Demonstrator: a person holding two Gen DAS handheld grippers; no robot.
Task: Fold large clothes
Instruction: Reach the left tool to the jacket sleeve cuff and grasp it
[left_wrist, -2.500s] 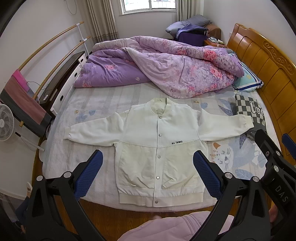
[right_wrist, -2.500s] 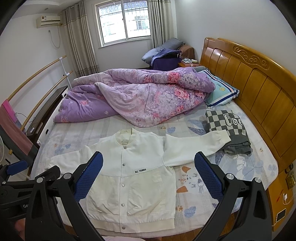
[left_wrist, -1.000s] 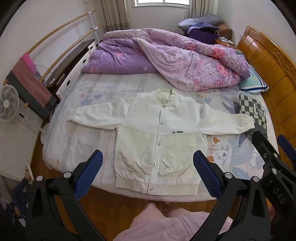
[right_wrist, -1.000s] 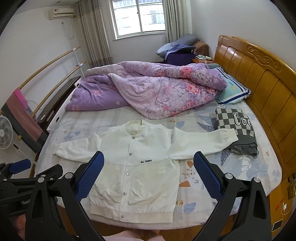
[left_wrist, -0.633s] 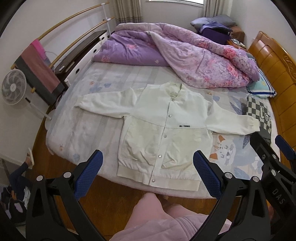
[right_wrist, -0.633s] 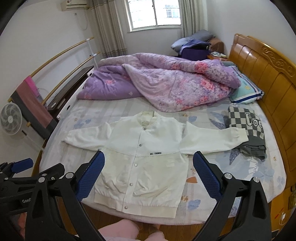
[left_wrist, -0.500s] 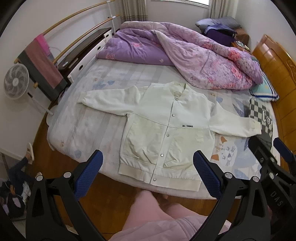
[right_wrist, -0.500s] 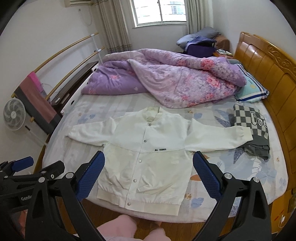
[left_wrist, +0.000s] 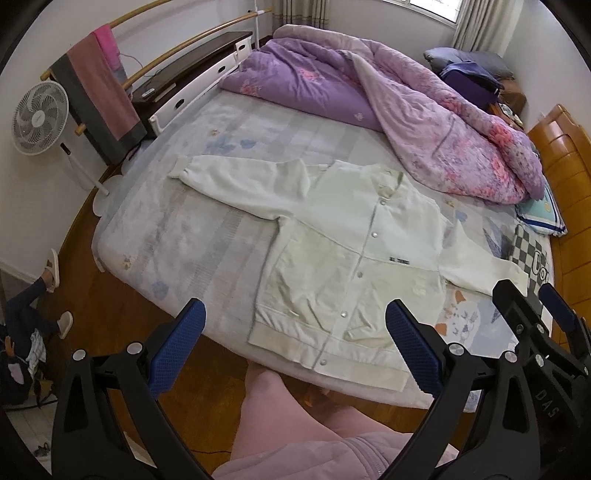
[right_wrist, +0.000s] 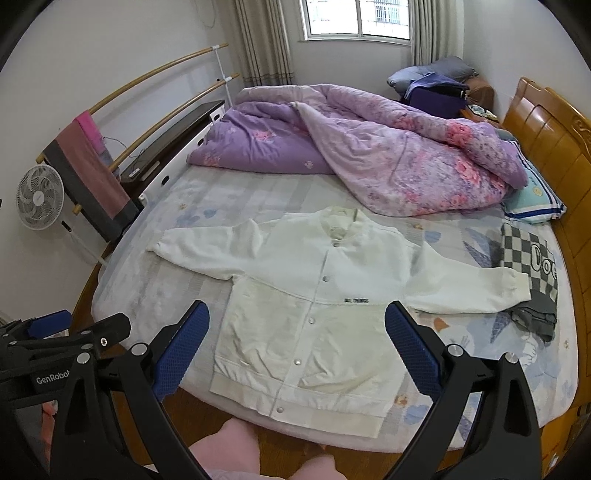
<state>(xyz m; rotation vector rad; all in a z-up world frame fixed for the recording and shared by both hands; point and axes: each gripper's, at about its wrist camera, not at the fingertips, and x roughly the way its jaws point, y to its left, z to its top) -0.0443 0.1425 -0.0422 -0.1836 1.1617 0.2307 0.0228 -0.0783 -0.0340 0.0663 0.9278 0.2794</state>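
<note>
White jacket (right_wrist: 321, 306) spread flat, front up and snapped shut, on the bed (right_wrist: 207, 206), hem at the near edge, both sleeves stretched out sideways, collar pointing toward a heaped purple quilt (right_wrist: 369, 147). Right sleeve cuff touching a checkered garment (right_wrist: 532, 262) lying near the wooden headboard (right_wrist: 554, 147). Striped pillow (right_wrist: 535, 199) tucked between quilt and headboard. Left hand-held gripper (left_wrist: 291, 347) held above the bed's near edge, blue pads wide apart, clamping nothing. Right hand-held gripper (right_wrist: 295, 343) likewise spread wide and empty, hovering over the jacket's lower half. Beside the bed on the left: a standing fan (right_wrist: 38, 197) and a rail with a towel (right_wrist: 92, 166) draped over it.
</note>
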